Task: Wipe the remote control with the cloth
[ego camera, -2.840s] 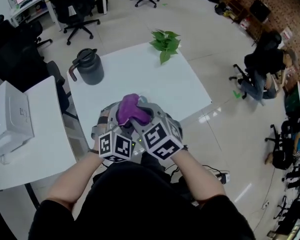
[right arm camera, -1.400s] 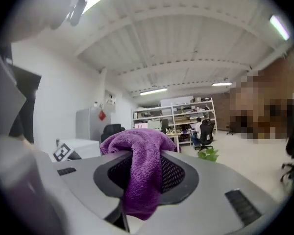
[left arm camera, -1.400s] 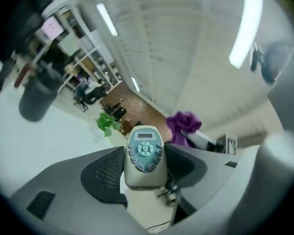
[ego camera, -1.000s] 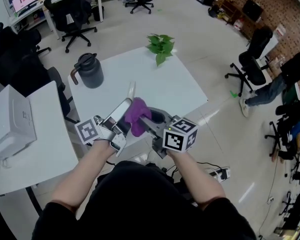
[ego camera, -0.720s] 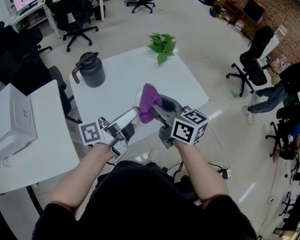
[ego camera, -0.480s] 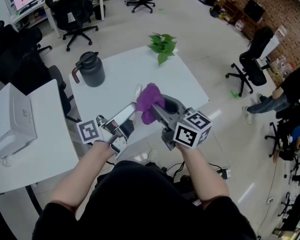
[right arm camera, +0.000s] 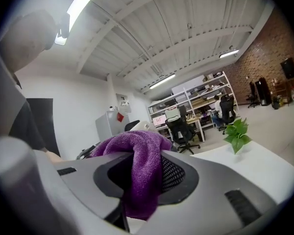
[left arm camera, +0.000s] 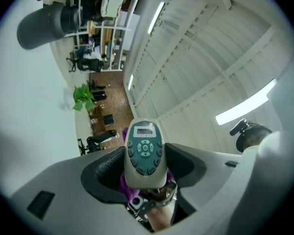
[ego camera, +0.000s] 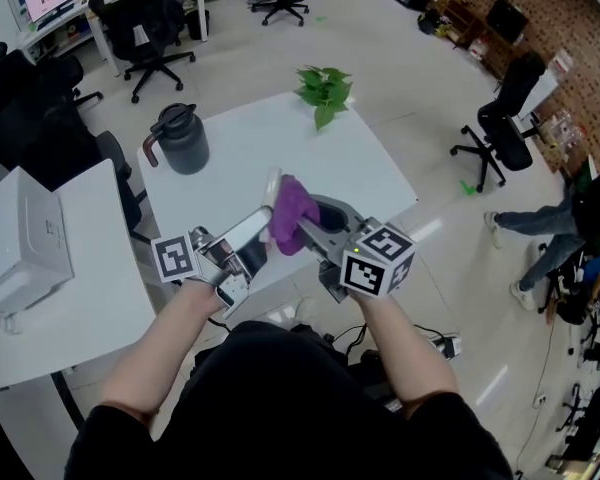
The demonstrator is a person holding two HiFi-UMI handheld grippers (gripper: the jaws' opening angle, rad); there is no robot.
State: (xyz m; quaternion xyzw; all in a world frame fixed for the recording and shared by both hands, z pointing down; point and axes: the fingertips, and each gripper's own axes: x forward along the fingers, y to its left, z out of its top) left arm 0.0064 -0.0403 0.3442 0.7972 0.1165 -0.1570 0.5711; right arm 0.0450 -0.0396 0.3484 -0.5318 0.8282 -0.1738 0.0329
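Observation:
A grey remote control [left arm camera: 145, 153] with a dark button panel is clamped between the jaws of my left gripper [left arm camera: 145, 166], which is shut on it. In the head view the remote [ego camera: 270, 190] points up and away over the white table [ego camera: 242, 158], held by the left gripper [ego camera: 250, 233]. My right gripper [ego camera: 312, 223] is shut on a purple cloth [ego camera: 292, 213] and presses it against the remote's far end. In the right gripper view the cloth [right arm camera: 144, 165] bulges out between the jaws of the right gripper [right arm camera: 142, 175]. The cloth [left arm camera: 129, 192] also shows behind the remote.
A dark jug [ego camera: 180, 140] stands at the table's back left and a green plant [ego camera: 322, 90] at its far edge. A white box [ego camera: 20, 243] sits on a side table at the left. Office chairs [ego camera: 145, 23] and a person [ego camera: 560, 218] are around the room.
The right gripper with the cloth has slid up along the remote toward its far end, then back a little. The left gripper has kept the remote almost still.

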